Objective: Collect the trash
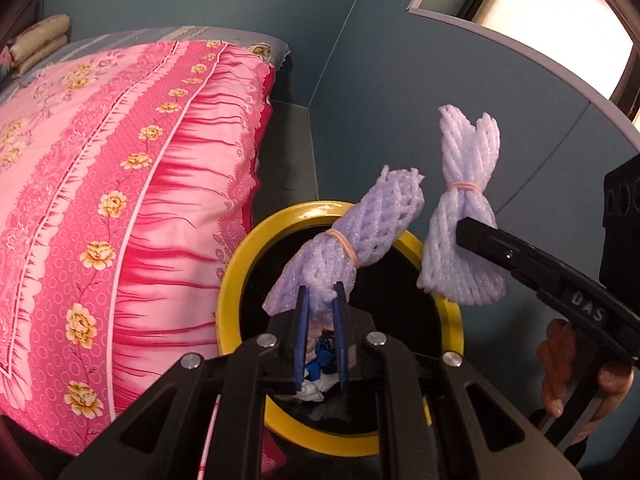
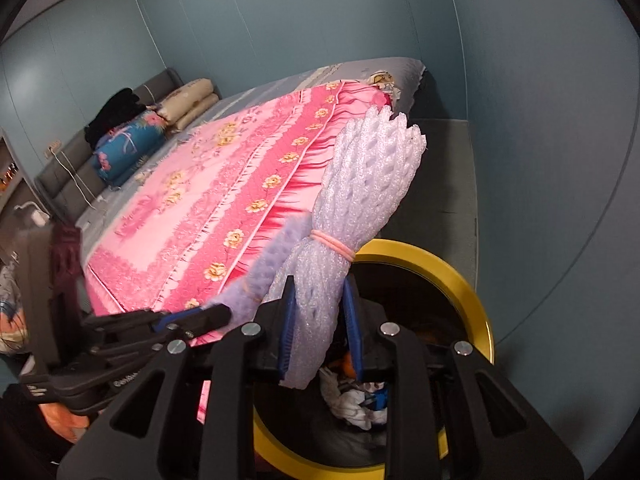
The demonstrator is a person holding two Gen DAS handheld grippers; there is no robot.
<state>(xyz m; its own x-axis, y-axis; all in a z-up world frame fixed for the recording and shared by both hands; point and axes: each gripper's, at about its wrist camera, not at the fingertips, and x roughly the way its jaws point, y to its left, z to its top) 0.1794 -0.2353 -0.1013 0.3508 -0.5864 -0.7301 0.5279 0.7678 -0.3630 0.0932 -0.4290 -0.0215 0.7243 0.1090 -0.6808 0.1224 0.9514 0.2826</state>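
Blue-walled bedroom, yellow-rimmed bin [image 1: 230, 280] beside the bed [image 1: 120, 200]. Left tool [image 1: 320, 300] clamped on one foam-net bundle [image 1: 344, 240] above the bin; right tool [image 2: 318, 312] easing apart around the other bundle [image 2: 352, 208] — could tip outside the bin's rim, onto the floor.

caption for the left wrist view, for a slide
Both grippers, left and right, each hold a banded purple foam net over the yellow-rimmed trash bin beside the bed.

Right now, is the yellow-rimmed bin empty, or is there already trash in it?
Not empty. Through the yellow-rimmed bin opening, crumpled white and blue trash lies at the bottom; how full it is cannot be told.
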